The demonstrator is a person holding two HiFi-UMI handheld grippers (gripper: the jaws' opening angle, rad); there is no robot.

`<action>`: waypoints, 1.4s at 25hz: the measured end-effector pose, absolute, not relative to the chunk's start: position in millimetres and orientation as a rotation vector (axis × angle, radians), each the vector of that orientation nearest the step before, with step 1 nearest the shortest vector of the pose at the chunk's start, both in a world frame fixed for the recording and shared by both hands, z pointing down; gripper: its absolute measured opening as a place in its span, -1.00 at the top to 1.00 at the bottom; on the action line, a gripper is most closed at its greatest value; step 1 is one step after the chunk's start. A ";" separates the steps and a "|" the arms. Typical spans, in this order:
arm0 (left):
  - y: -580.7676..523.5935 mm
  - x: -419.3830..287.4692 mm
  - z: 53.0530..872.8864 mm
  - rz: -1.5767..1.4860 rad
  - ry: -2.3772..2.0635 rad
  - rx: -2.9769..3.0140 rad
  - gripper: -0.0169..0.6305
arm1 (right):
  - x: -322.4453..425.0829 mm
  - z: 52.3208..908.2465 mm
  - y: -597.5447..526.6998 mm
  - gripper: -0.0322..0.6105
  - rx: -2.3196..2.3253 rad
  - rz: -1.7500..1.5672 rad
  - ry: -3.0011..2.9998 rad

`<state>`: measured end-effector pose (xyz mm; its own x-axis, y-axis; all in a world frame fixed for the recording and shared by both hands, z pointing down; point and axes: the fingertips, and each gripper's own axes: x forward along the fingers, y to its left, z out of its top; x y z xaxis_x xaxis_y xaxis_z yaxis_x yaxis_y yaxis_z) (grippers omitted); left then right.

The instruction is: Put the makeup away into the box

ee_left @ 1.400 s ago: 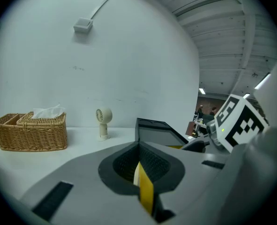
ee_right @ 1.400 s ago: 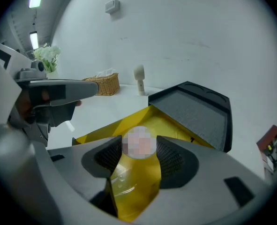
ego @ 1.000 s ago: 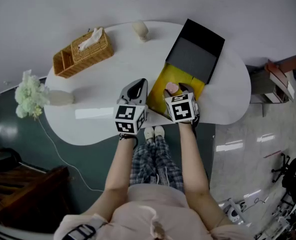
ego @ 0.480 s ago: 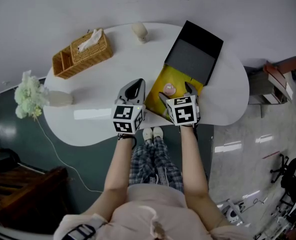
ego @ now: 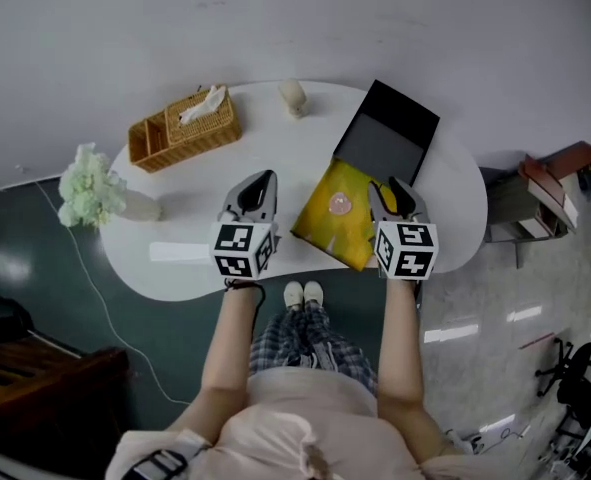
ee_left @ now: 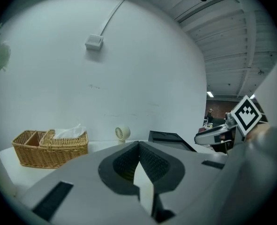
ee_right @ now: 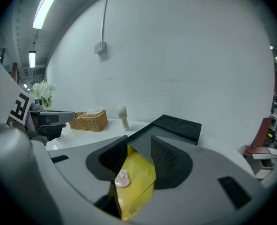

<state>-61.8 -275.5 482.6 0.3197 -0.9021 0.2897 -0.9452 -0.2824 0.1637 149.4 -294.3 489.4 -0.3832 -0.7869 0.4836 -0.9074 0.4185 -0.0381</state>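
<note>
The makeup (ego: 341,204) lay in the yellow box (ego: 320,234), its lid (ego: 385,133) open, while the left gripper (ego: 260,180) was closed and empty and the right gripper (ego: 395,190), its jaws just narrowed yet apart, held nothing, so stowing looked done.

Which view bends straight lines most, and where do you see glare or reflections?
Head view: sharp, mild bending, a bright reflected strip on the white table, glossy floor. Left gripper view: strong fisheye, dark round border, curved ceiling beams. Right gripper view: same fisheye, ceiling lamp blown out.
</note>
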 end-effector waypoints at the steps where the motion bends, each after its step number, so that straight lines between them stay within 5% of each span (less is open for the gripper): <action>1: -274.2 -66.3 474.5 0.190 -1.677 2.290 0.87 | 154.8 479.1 -294.3 0.42 1.471 0.391 -2.302; 14: -255.2 -104.7 392.5 0.086 -1.855 2.333 0.87 | 203.6 369.8 -285.7 0.84 1.746 0.093 -2.451; 35: -248.4 -119.3 377.0 0.071 -1.904 2.332 0.87 | 215.1 361.4 -273.0 0.85 1.754 0.020 -2.501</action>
